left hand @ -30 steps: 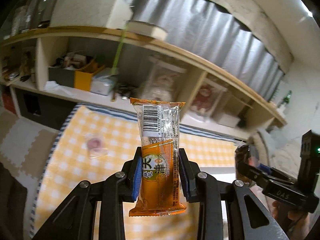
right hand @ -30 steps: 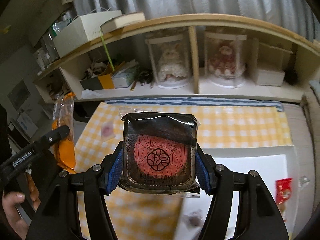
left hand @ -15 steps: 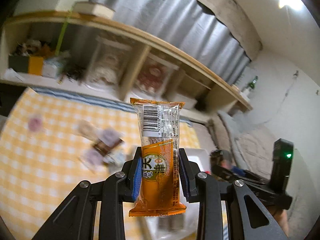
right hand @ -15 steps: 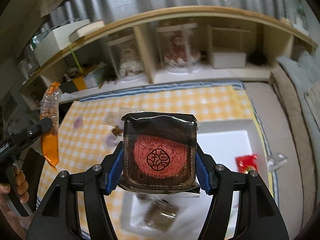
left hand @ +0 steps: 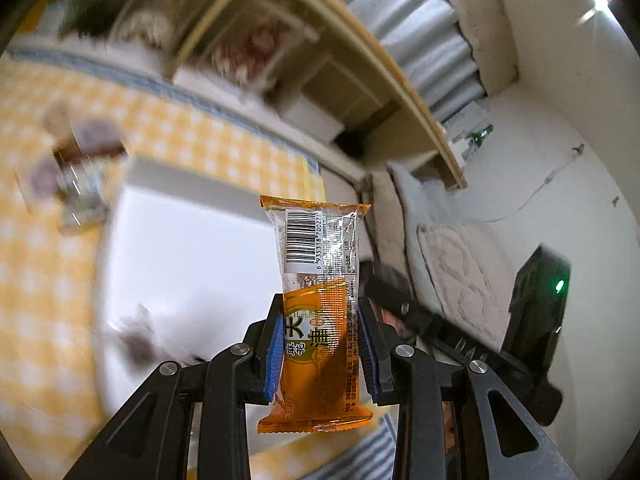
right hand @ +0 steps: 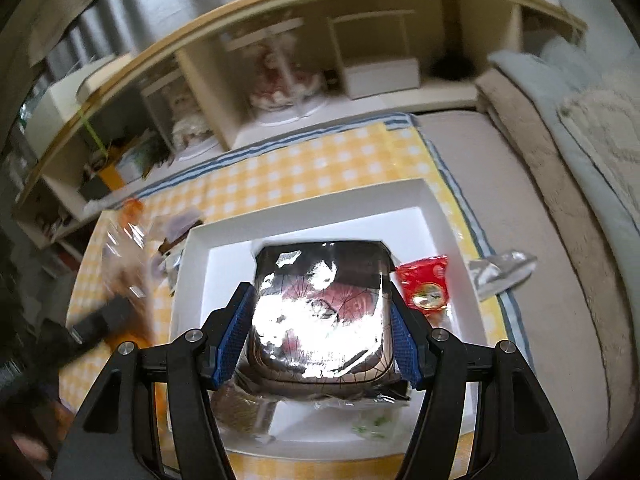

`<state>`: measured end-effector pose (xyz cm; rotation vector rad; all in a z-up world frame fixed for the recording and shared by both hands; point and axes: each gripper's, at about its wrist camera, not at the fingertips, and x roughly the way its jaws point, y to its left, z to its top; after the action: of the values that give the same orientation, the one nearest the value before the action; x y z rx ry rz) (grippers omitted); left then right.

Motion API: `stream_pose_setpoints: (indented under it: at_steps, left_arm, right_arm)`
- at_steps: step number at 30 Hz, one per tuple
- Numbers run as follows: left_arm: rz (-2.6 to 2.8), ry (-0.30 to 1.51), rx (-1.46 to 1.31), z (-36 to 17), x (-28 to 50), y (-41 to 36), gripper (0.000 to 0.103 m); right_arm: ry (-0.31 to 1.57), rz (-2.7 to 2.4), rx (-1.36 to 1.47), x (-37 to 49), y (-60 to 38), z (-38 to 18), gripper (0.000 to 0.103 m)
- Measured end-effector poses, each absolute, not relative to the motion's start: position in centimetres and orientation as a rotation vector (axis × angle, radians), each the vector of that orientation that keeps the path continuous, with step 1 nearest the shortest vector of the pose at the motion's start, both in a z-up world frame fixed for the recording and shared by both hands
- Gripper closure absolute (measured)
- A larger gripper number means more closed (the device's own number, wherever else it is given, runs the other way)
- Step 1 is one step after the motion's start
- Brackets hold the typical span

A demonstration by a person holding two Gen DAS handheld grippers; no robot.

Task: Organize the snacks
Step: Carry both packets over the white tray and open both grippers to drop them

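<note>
My left gripper [left hand: 318, 336] is shut on an orange snack bar [left hand: 320, 312] that stands upright, barcode at the top, above the white tray [left hand: 180, 248]. My right gripper [right hand: 320, 320] is shut on a dark square cake pack [right hand: 322, 312] with a red round design, glare on its wrapper, held over the white tray [right hand: 448, 248]. A red packet [right hand: 426, 286] lies in the tray to the right of the pack. A brown snack [right hand: 240, 412] shows under the pack. The right gripper's body [left hand: 460, 340] appears at the right of the left wrist view.
The tray sits on a yellow checked cloth [right hand: 312, 164]. Several loose snacks [left hand: 76, 160] lie blurred on the cloth left of the tray. A wooden shelf [right hand: 280, 72] with dolls and boxes runs behind. A silver wrapper [right hand: 500, 272] lies right of the tray, near grey bedding [right hand: 580, 160].
Both grippers have swung right and down from over the cloth to over the white tray, still holding their snacks. The right one now tilts further down, with glare on the pack.
</note>
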<state>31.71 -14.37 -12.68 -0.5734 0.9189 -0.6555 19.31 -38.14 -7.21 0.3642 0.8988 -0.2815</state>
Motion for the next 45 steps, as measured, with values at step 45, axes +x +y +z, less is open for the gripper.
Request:
stream_pose_setpoints:
  at_steps: [45]
  left_arm:
    - [-0.474,1.079,-0.343,-18.8,34.6,-22.2,0.053]
  right_arm:
    - [1.061,-0.268,0.472,19.5,-42.3,-12.5,0.026]
